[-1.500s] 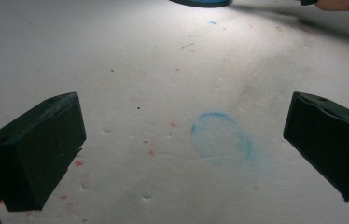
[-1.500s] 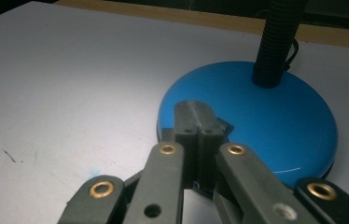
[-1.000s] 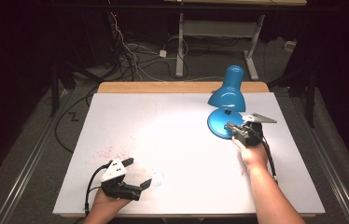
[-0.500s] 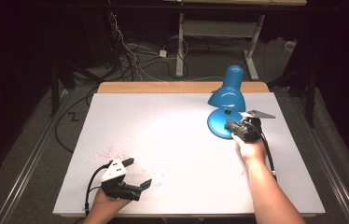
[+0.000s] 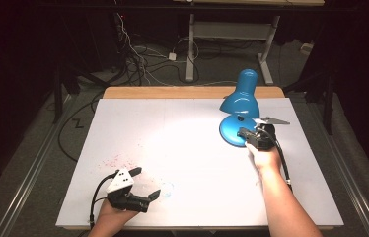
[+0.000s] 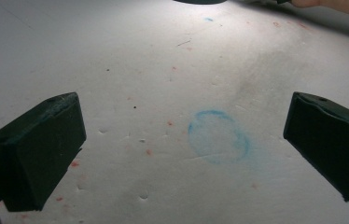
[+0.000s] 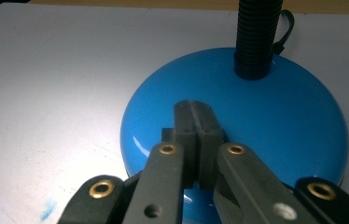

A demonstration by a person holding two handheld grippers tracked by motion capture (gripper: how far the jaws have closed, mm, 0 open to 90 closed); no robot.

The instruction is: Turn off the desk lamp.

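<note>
Pressing down on the blue lamp base [image 7: 238, 135], the right gripper [image 7: 196, 123] has its two jaws closed flat against each other with nothing between them; tips rest on the top of the base, in front of the black ribbed neck [image 7: 255, 37]. High view: right gripper [image 5: 245, 134] sits at the near edge of the base [image 5: 229, 129], lamp shade [image 5: 241, 96] tilted over it toward the far side, lit patch on the white table sheet [image 5: 182, 138] to the left. Left gripper [image 5: 145, 182] lies at the near left part of the sheet, jaws wide apart, holding nothing. Left gripper view: between the spread jaws, a faint blue ring stain [image 6: 218, 136] on the sheet, with scattered red specks [image 6: 74, 164] around it. Grippers well apart. Cables [image 5: 138, 59] trail on the floor beyond the table.
</note>
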